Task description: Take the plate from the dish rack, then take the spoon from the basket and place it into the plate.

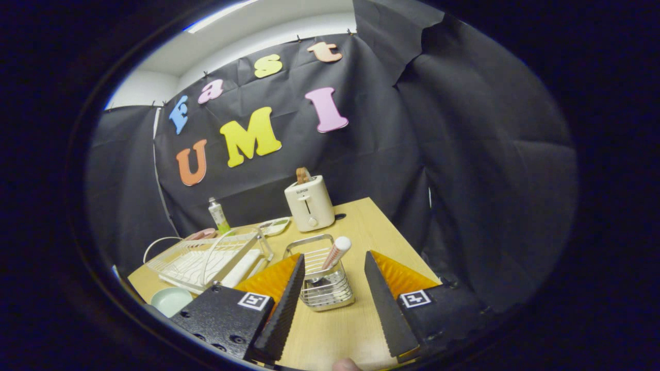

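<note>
Two fingers of the gripper [332, 257] stand spread wide apart, holding nothing, and between them we see the wire basket [322, 281] on the bench [361, 226]. The spoon [334, 255] leans upright in the basket, its handle tilted toward the bench's far corner. The dish rack [206, 260] sits left of the basket, and the pale green plate [171, 300] lies flat at the bench's near left corner. We see a toaster [309, 203] beyond the basket near the far edge.
</note>
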